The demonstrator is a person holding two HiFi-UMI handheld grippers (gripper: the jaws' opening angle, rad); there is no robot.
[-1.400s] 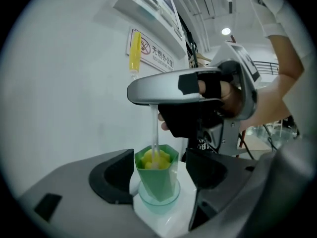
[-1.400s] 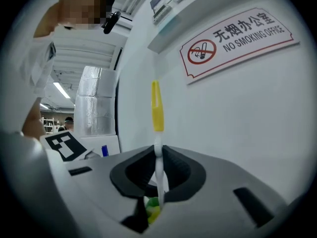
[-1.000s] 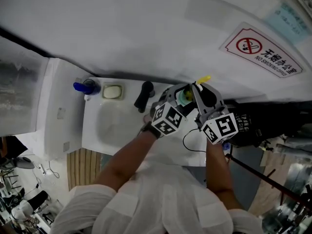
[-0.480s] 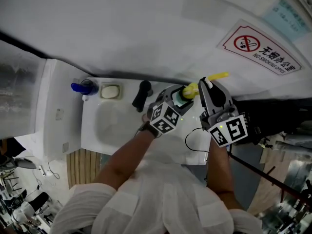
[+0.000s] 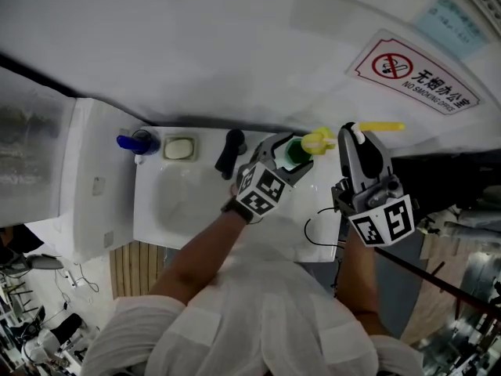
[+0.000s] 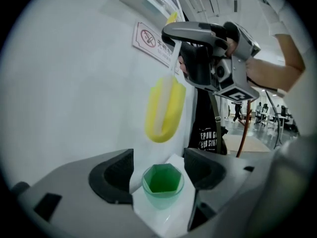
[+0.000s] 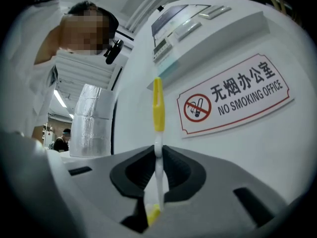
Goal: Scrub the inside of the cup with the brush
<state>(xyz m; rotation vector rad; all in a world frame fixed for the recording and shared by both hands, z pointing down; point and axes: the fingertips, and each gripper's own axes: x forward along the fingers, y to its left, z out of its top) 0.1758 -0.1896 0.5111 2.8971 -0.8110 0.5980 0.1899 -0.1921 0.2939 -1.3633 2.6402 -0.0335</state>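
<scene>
In the head view my left gripper [image 5: 288,153] is shut on a translucent green cup [image 5: 296,152] held near the wall above the counter's right end. Its jaws have just been opening a little, with the cup [image 6: 163,181] still between them. My right gripper [image 5: 356,143] is shut on the thin white handle of the brush [image 7: 157,133]. The brush's yellow sponge head [image 5: 317,142] hangs just right of the cup's rim, outside it. In the left gripper view the sponge head [image 6: 165,110] floats above the cup's mouth, below the right gripper [image 6: 213,58].
A white sink basin [image 5: 168,202] lies left of the grippers, with a black faucet [image 5: 228,153], a soap dish [image 5: 179,148] and a blue bottle [image 5: 135,142] along its back edge. The white wall with a no-smoking sign [image 5: 415,77] stands close behind.
My right gripper has risen and shifted right, drawing the brush's yellow head up out of the cup. The left gripper and the cup have stayed nearly where they were.
</scene>
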